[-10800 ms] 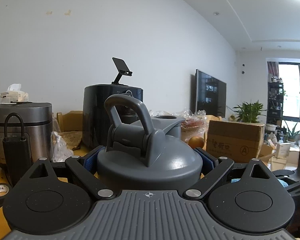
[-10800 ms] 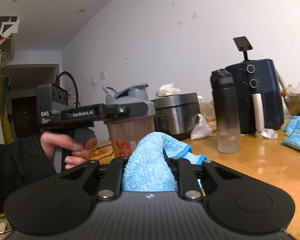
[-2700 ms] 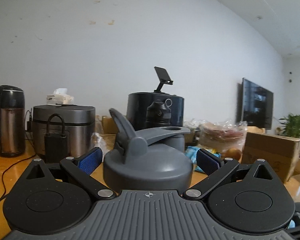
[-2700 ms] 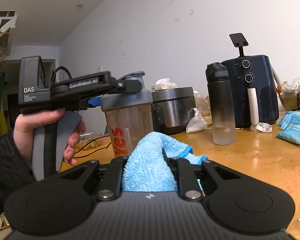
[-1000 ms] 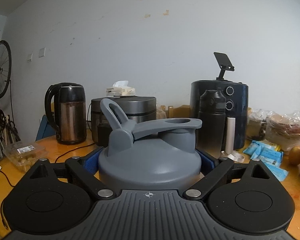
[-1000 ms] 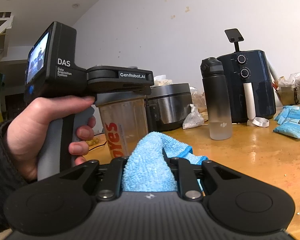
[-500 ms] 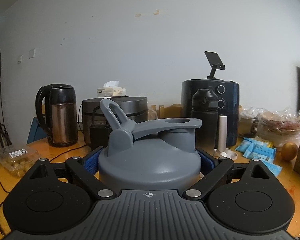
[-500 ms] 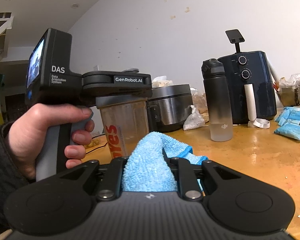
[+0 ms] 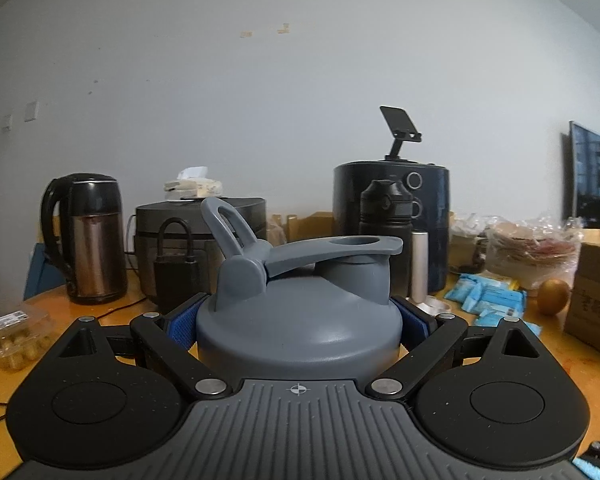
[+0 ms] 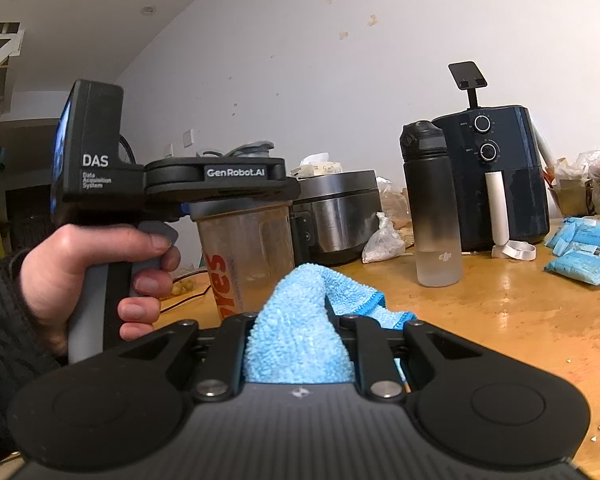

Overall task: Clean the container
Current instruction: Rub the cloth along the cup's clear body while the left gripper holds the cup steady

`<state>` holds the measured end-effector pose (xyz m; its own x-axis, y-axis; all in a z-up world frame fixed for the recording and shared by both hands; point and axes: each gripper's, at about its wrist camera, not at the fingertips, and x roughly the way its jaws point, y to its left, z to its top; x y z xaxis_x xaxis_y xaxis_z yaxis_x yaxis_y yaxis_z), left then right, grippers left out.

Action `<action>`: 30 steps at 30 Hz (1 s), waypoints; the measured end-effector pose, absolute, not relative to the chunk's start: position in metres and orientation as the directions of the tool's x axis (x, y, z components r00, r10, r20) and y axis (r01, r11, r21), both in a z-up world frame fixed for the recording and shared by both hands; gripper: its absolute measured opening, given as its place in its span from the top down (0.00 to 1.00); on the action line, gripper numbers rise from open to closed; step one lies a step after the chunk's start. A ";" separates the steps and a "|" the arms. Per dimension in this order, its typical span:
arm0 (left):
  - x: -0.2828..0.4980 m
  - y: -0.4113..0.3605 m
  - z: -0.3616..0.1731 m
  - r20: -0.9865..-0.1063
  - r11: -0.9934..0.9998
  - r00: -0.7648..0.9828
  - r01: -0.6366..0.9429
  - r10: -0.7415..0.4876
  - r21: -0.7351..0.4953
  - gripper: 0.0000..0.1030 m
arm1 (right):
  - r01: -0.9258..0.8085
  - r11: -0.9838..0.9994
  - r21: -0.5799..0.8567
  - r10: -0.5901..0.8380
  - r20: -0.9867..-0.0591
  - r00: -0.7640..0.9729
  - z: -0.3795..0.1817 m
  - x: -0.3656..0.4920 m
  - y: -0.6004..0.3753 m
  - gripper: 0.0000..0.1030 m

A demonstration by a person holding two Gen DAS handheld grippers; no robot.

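Since a moment ago, the left claw [image 9: 298, 320] has swung rightward, still clenched on the shaker container's [image 10: 246, 256] grey lid [image 9: 298, 320] above the bench [image 10: 500, 304]. Beside the container, the right claw [image 10: 300, 344] grips a blue cloth [image 10: 300, 336].

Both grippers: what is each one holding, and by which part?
Left gripper clamps the shaker bottle by the sides of its grey lid. Right gripper pinches a bunched fold of the blue cloth.

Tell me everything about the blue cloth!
The blue cloth is fluffy, looped terry, light blue with a darker stitched edge. It is bunched into an upright hump, pinched between the two fingers of the right tool, which is shut on it. A fold droops to the right, above the wooden table.
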<state>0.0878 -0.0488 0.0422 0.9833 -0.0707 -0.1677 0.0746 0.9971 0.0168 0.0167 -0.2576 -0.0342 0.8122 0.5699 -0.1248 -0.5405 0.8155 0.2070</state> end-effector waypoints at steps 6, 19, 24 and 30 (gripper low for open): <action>0.089 -0.038 0.041 -0.164 0.989 0.976 0.147 -0.143 0.011 0.08 | -0.544 0.813 0.207 0.572 -0.117 0.812 -0.032 0.016 -0.258 0.88; 0.095 -0.019 0.038 -0.155 0.953 0.941 0.304 -0.300 0.005 0.08 | -0.542 0.812 0.217 0.572 -0.105 0.814 -0.033 0.015 -0.264 0.88; 0.098 -0.014 0.036 -0.147 0.938 0.928 0.347 -0.343 0.003 0.08 | -0.543 0.811 0.219 0.572 -0.104 0.813 -0.033 0.014 -0.264 0.88; 0.101 -0.006 0.036 -0.148 0.917 0.907 0.399 -0.394 0.001 0.08 | -0.542 0.810 0.224 0.573 -0.104 0.813 -0.033 0.015 -0.264 0.88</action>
<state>0.1015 -0.0058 0.0363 0.9071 -0.3942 -0.1478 0.3987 0.9171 0.0010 0.0151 -0.2641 -0.0331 0.8129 0.5731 -0.1040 -0.5423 0.8099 0.2236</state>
